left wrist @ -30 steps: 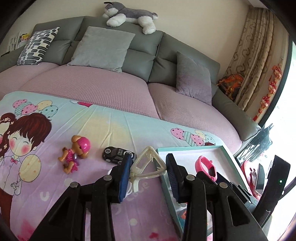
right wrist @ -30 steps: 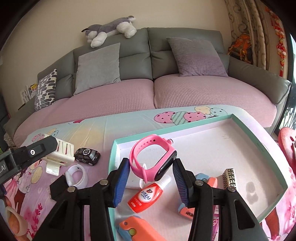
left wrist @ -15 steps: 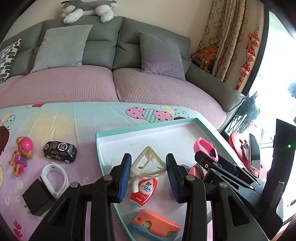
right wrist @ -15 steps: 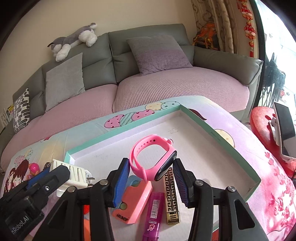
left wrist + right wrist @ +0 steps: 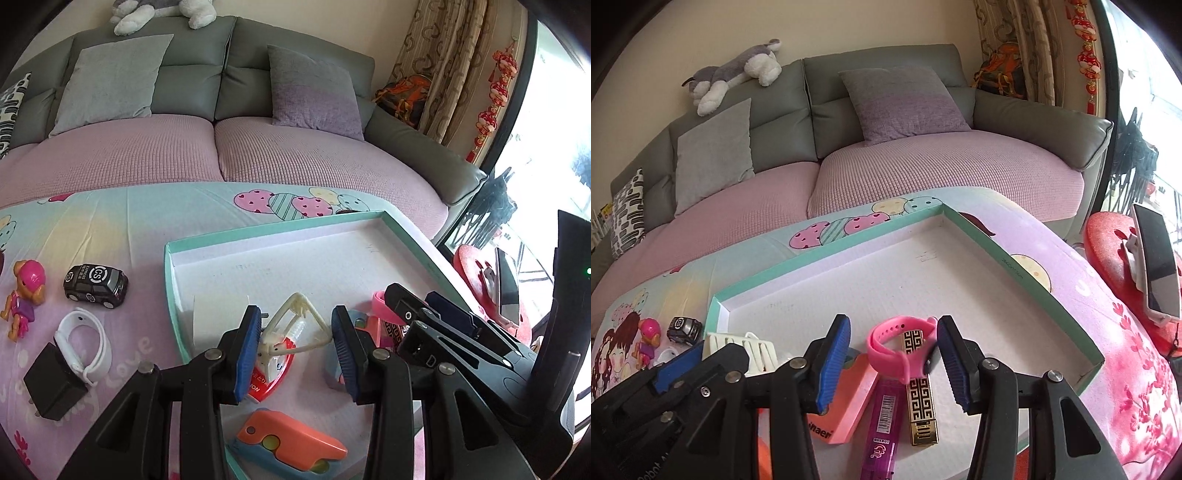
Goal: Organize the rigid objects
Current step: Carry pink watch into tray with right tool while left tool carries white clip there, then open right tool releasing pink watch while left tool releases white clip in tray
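Note:
A teal-rimmed white tray (image 5: 280, 225) lies on the cartoon-print cloth. My left gripper (image 5: 295, 332) hangs over the tray's near left part, shut on a cream triangular plastic frame (image 5: 271, 343) just above a red bottle (image 5: 269, 380). My right gripper (image 5: 894, 339) is over the tray's near middle. Its jaws stand apart around a pink wristband (image 5: 882, 360), which rests tilted on a gold lighter (image 5: 921, 406). The band leans on the right pad, with a gap to the left one. A purple lighter (image 5: 882, 421) and a salmon box (image 5: 849, 398) lie beside it.
Left of the tray on the cloth are a black toy car (image 5: 96, 282), a pink pup figure (image 5: 26, 295), a white wristband (image 5: 88, 343) and a black cube (image 5: 51, 384). An orange case (image 5: 291, 439) lies in the tray's near corner. A phone on a stand (image 5: 1156, 266) sits on a red stool at the right.
Both grippers swung right from the cloth to over the tray. The pink band, first held upright between the right pads, has sunk onto the gold lighter. The triangle stays between the left pads.

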### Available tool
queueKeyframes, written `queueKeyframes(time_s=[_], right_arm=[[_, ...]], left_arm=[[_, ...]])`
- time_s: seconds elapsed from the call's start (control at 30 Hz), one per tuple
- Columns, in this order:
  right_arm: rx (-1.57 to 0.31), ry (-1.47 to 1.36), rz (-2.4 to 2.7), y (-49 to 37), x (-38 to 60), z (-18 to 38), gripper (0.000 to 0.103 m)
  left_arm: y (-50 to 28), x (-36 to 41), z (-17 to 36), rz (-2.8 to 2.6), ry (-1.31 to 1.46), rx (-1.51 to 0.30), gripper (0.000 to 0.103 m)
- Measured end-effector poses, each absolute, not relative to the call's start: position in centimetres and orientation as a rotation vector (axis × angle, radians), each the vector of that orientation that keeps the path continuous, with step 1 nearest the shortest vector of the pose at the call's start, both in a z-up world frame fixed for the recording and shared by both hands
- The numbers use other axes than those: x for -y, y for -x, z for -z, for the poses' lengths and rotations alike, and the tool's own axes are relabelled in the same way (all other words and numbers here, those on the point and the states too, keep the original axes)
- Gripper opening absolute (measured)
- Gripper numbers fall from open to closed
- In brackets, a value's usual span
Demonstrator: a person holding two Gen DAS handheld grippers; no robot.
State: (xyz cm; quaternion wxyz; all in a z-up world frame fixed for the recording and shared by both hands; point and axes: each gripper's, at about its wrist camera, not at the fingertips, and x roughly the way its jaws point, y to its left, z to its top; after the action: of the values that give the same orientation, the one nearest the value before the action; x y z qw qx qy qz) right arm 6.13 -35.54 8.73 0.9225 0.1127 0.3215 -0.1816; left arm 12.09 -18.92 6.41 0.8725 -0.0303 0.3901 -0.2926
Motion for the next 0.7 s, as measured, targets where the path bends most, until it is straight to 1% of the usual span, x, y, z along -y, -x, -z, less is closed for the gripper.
queueKeyframes(time_s=[0.1, 0.2, 0.23, 0.27, 0.3, 0.33, 0.37, 0.4, 0.43, 0.47, 0.5, 0.57, 0.6, 0.63, 0.7], right_arm=[[-0.669, -0.230, 0.369, -6.3, 35.4, -8.6, 0.055], [-0.672, -0.239, 0.365, -6.3, 35.4, -8.5, 0.065], [-0.673, -0.244, 0.361, -6.3, 35.4, -8.4, 0.072], [-0.673, -0.248, 0.359, -6.4, 35.3, -8.4, 0.081], [-0.673, -0.250, 0.358, -6.4, 35.3, -8.3, 0.086], [-0.674, -0.252, 0.354, -6.4, 35.2, -8.2, 0.091], [-0.675, -0.253, 0.352, -6.4, 35.1, -8.2, 0.093], [-0.676, -0.253, 0.351, -6.4, 35.0, -8.1, 0.094], [-0.677, -0.251, 0.352, -6.5, 34.9, -8.1, 0.098], [-0.678, -0.248, 0.354, -6.5, 34.8, -8.0, 0.103], [-0.678, -0.245, 0.355, -6.5, 34.7, -8.0, 0.103], [-0.679, -0.241, 0.359, -6.5, 34.5, -7.9, 0.103], [-0.681, -0.241, 0.360, -6.5, 34.5, -7.8, 0.103], [-0.681, -0.242, 0.360, -6.5, 34.4, -7.8, 0.103], [-0.684, -0.244, 0.362, -6.5, 34.2, -7.8, 0.103]], left_arm=[[-12.3, 18.3, -6.6, 0.589, 0.067, -0.817, 0.042], [-12.4, 17.3, -7.1, 0.570, 0.082, -0.806, 0.044], [-12.4, 16.8, -7.3, 0.560, 0.088, -0.799, 0.049], [-12.6, 16.4, -7.6, 0.545, 0.094, -0.793, 0.053], [-12.7, 15.9, -7.7, 0.525, 0.096, -0.789, 0.060], [-12.8, 15.3, -7.8, 0.499, 0.098, -0.783, 0.064], [-12.9, 14.7, -7.9, 0.472, 0.101, -0.777, 0.066], [-13.1, 14.1, -8.0, 0.445, 0.104, -0.771, 0.069], [-13.3, 13.4, -7.9, 0.417, 0.109, -0.771, 0.076], [-13.6, 12.6, -7.8, 0.388, 0.115, -0.774, 0.080], [-13.9, 11.9, -7.6, 0.359, 0.122, -0.777, 0.085], [-14.4, 10.3, -7.2, 0.298, 0.137, -0.786, 0.089], [-14.6, 9.6, -6.9, 0.263, 0.140, -0.794, 0.092], [-14.9, 8.9, -6.6, 0.224, 0.139, -0.803, 0.094], [-15.2, 7.4, -6.1, 0.149, 0.134, -0.815, 0.094]])
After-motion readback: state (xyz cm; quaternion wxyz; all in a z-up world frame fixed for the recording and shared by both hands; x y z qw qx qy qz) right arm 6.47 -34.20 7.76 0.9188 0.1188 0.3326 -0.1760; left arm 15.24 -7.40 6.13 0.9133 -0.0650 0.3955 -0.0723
